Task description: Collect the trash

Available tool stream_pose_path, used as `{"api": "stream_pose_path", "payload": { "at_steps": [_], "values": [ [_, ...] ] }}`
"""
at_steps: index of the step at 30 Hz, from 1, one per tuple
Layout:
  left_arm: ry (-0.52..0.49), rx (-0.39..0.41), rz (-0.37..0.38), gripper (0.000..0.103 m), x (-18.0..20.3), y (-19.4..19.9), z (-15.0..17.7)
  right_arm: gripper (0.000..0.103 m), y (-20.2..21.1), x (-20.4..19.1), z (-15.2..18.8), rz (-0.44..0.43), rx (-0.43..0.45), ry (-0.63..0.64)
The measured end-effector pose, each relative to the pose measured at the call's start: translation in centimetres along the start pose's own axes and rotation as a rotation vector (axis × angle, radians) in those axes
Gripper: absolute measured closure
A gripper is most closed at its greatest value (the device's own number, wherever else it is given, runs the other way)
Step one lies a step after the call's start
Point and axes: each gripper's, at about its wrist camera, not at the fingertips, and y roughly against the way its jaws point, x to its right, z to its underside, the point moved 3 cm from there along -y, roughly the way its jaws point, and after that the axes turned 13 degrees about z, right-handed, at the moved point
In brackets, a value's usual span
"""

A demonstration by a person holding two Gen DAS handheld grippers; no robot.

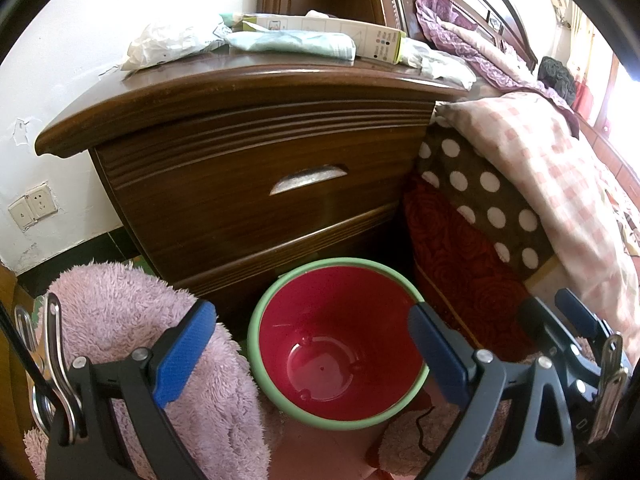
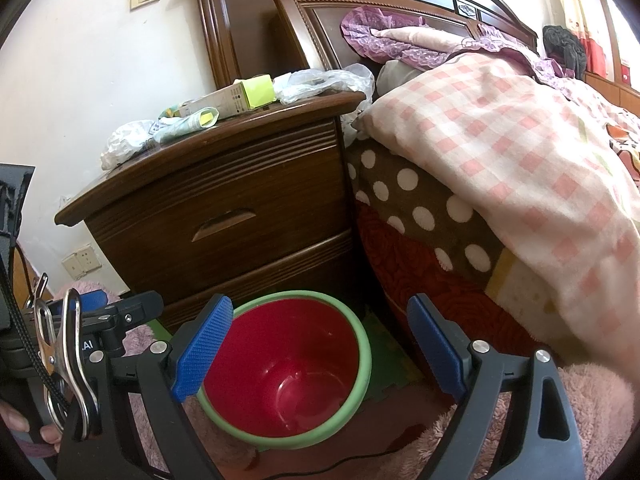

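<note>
A red bin with a green rim [image 1: 336, 344] [image 2: 286, 368] stands empty on the floor in front of a dark wooden nightstand [image 1: 248, 184] [image 2: 224, 208]. On the nightstand top lie crumpled white plastic [image 1: 168, 46] [image 2: 122, 142], a pale green wrapper [image 1: 296, 44] [image 2: 180, 124], a long white-and-green box [image 1: 332, 34] [image 2: 240, 96] and a clear plastic bag [image 1: 440, 62] [image 2: 320, 84]. My left gripper [image 1: 312, 352] hangs open above the bin, holding nothing. My right gripper [image 2: 320, 344] is open too, over the bin's right side, also with nothing in it.
A bed with a pink checked quilt [image 1: 552, 168] [image 2: 512, 152] and polka-dot blanket [image 2: 420, 200] crowds the nightstand's right side. Fluffy pink fabric [image 1: 140, 340] [image 2: 520, 420] lies around the bin. A white wall with sockets [image 1: 32, 208] is at left.
</note>
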Motion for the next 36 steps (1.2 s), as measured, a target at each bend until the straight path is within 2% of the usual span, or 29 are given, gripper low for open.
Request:
{"api": "stream_pose_path", "payload": {
  "at_steps": [10,17,25,36],
  "values": [
    [0.0,0.006,0.003,0.004,0.4,0.3,-0.1,0.012,0.5,-0.1,-0.4,0.001,0.008,-0.002],
    [-0.015,0.036,-0.005,0.005,0.4,1.5,-1.3,0.012,1.5,-1.2,-1.3,-0.009,0.036,0.042],
    [-0.006,0.056,0.003,0.012,-0.6,2.7,-3.9,0.012,1.8,-1.9,-2.8,-0.033,0.043,0.074],
    [-0.051,0.13,-0.032,0.014,-2.2,5.8,-8.5,0.012,2.1,-3.7,-7.0,-0.091,0.095,0.142]
  ]
}}
